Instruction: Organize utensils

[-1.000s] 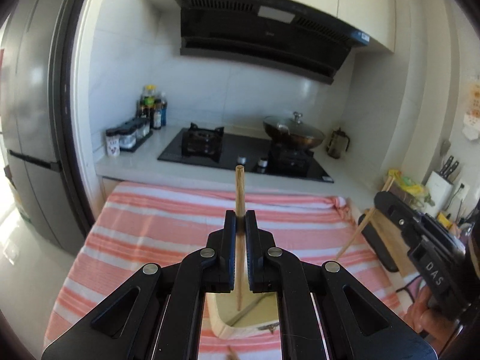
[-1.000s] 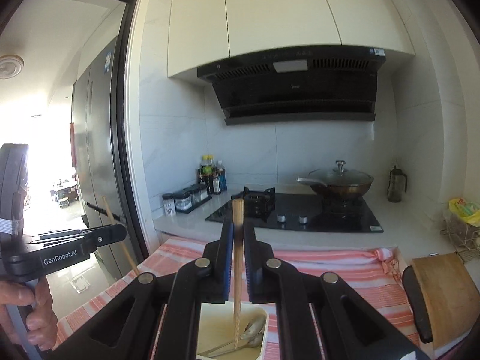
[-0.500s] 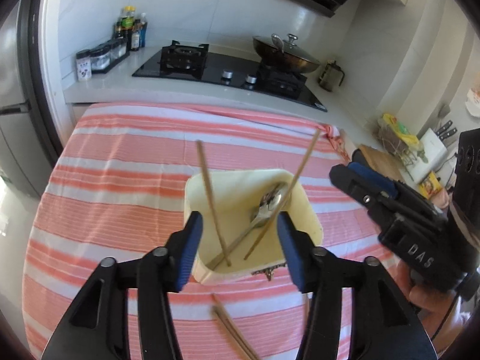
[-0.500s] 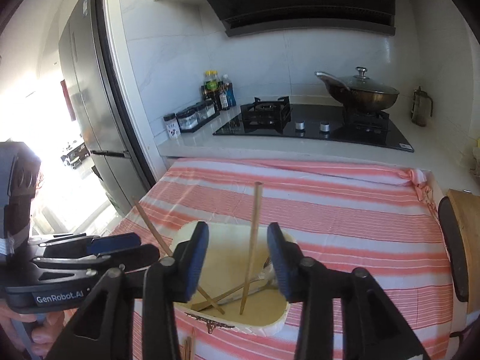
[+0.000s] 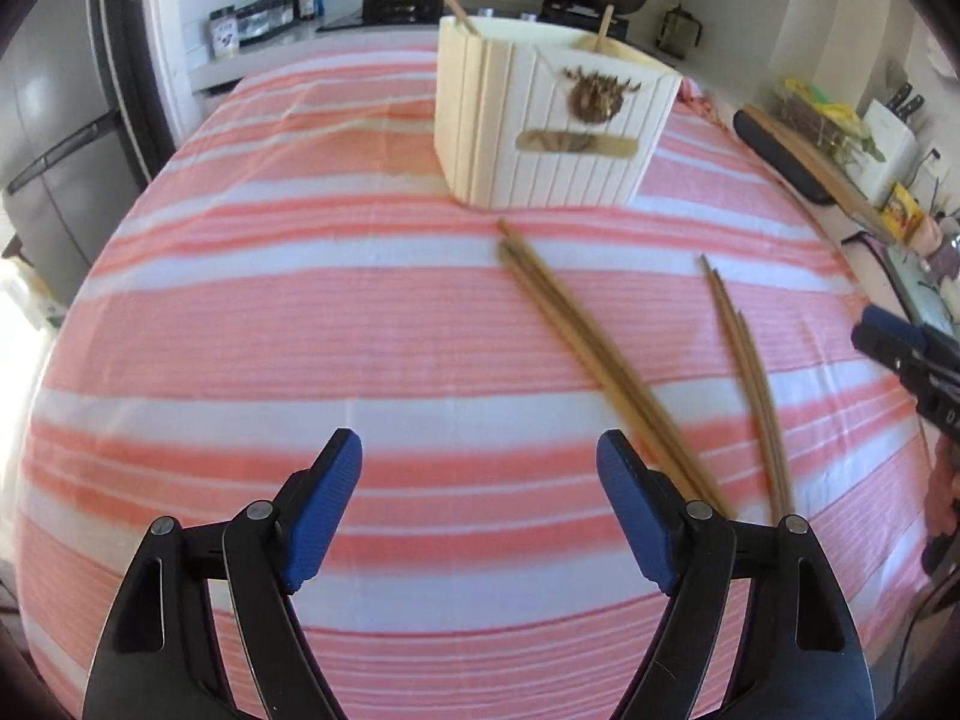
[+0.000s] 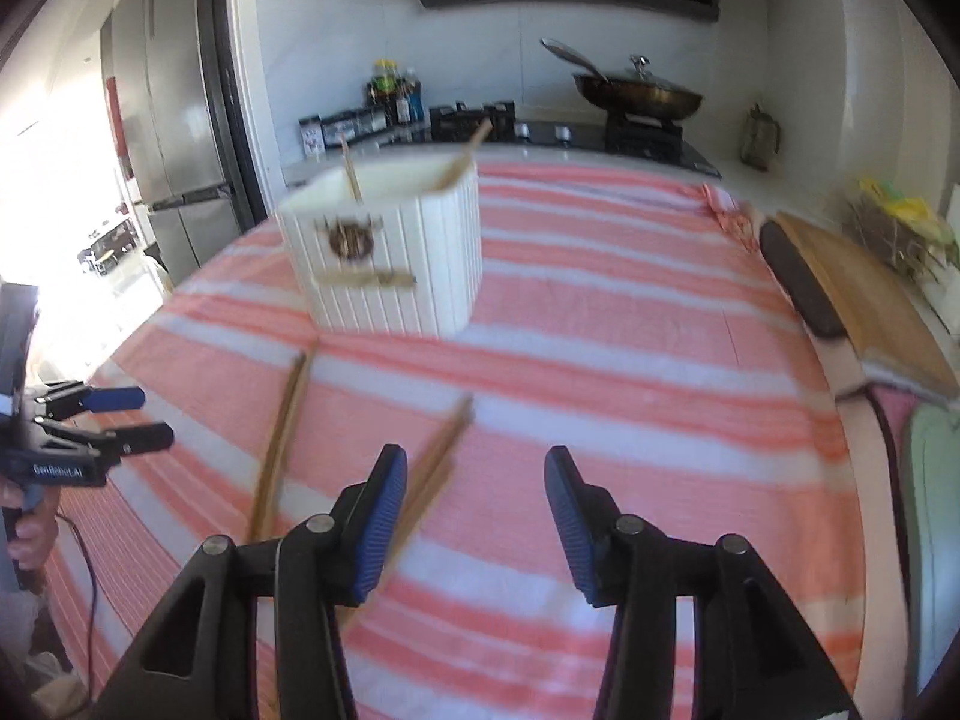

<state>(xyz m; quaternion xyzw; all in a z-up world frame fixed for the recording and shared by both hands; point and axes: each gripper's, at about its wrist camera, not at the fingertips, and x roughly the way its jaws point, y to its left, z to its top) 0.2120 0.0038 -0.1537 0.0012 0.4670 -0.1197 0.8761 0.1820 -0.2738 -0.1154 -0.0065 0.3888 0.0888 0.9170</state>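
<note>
A cream ribbed utensil holder (image 5: 552,114) (image 6: 390,252) stands on the pink striped cloth with two chopstick ends sticking out of its top. Two pairs of wooden chopsticks lie on the cloth in front of it: one pair (image 5: 600,360) (image 6: 279,444) and another (image 5: 747,372) (image 6: 438,456). My left gripper (image 5: 480,492) is open and empty, low over the cloth, just left of the nearer pair. My right gripper (image 6: 474,510) is open and empty, with a chopstick pair by its left finger (image 6: 378,528).
The cloth covers a table (image 5: 300,330). A wooden cutting board (image 6: 864,312) lies at the right edge. Behind are a counter with a gas hob, a lidded wok (image 6: 636,96), spice jars (image 5: 264,6) and a fridge (image 6: 168,120) at left.
Both grippers let go of a chopstick into the holder, opened, then dropped down and back toward the loose chopsticks on the cloth.
</note>
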